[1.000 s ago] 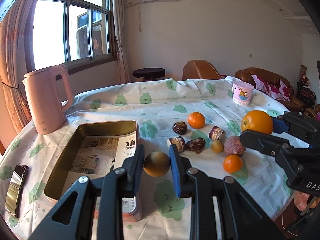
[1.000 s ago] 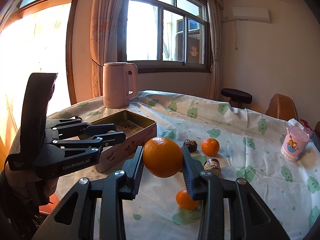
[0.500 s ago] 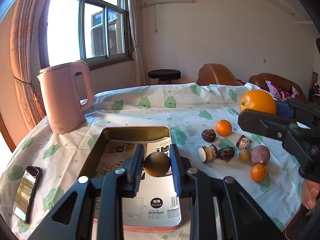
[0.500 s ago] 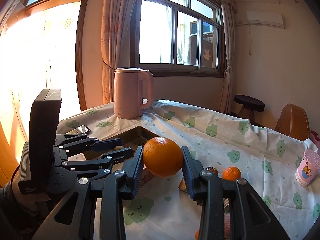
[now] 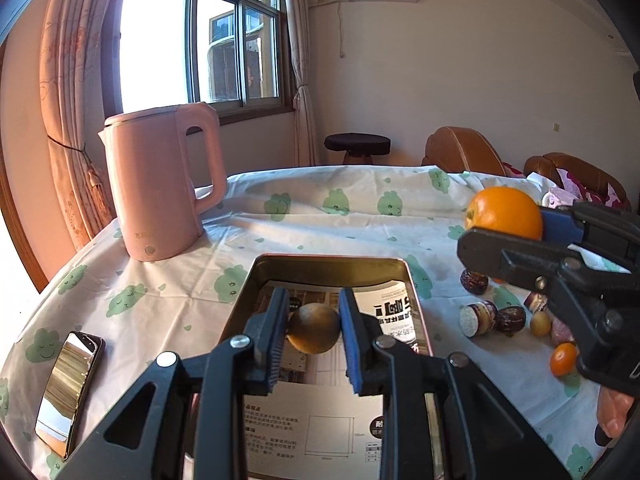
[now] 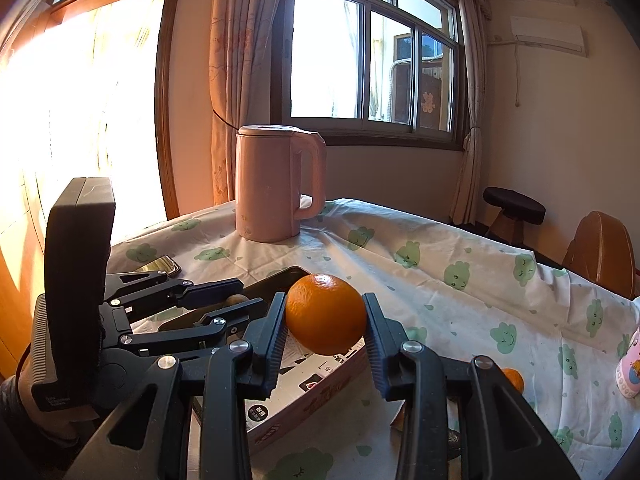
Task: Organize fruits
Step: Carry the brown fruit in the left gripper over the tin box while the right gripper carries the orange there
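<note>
My left gripper (image 5: 314, 330) is shut on a small brown round fruit (image 5: 314, 329) and hangs over the open metal tin (image 5: 332, 263), whose floor is lined with printed paper. In the right wrist view my right gripper (image 6: 325, 322) is shut on a large orange (image 6: 326, 313) just above the tin's near edge (image 6: 320, 394); that orange (image 5: 504, 213) also shows at the right of the left wrist view. My left gripper (image 6: 230, 306) appears there at the left, over the tin. Several loose fruits lie on the cloth right of the tin, among them a small orange (image 5: 563, 358) and dark dates (image 5: 474, 280).
A pink kettle (image 5: 160, 184) stands behind the tin to the left. A phone (image 5: 68, 386) lies near the table's left edge. A pink cup (image 6: 630, 368) stands at the right. The flowered tablecloth (image 5: 320, 208) stretches back towards a stool and brown chairs.
Both grippers moved left with their fruits. The left one went from beside the tin to over its inside; the right one came from above the loose fruits up to the tin's edge.
</note>
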Action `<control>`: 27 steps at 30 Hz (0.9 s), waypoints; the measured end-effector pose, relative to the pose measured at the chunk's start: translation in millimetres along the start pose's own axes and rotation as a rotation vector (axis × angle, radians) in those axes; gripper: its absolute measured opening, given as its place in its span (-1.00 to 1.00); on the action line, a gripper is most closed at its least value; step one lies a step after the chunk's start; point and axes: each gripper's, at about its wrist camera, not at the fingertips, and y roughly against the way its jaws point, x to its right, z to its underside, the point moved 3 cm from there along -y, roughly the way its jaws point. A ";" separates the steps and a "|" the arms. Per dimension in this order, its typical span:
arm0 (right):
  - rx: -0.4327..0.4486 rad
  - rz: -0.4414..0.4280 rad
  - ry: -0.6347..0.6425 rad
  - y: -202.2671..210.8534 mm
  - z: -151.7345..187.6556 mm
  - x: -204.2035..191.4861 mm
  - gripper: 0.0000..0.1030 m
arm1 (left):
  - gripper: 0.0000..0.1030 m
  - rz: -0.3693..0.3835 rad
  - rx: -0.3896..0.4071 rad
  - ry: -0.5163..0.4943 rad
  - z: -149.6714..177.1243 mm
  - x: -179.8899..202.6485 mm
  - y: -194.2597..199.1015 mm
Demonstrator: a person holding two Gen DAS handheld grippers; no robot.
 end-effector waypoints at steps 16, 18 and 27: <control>-0.082 -0.019 -0.022 -56.8 15.2 -8.8 -0.26 | -0.47 -0.022 -0.066 0.013 8.4 -21.1 -27.8; -0.095 -0.017 -0.020 -61.8 17.9 -10.1 -0.25 | -0.47 -0.020 -0.073 0.012 9.0 -21.7 -30.3; -0.125 -0.011 -0.021 -73.9 26.9 -11.4 -0.25 | -0.47 -0.026 -0.107 0.009 11.2 -24.4 -40.6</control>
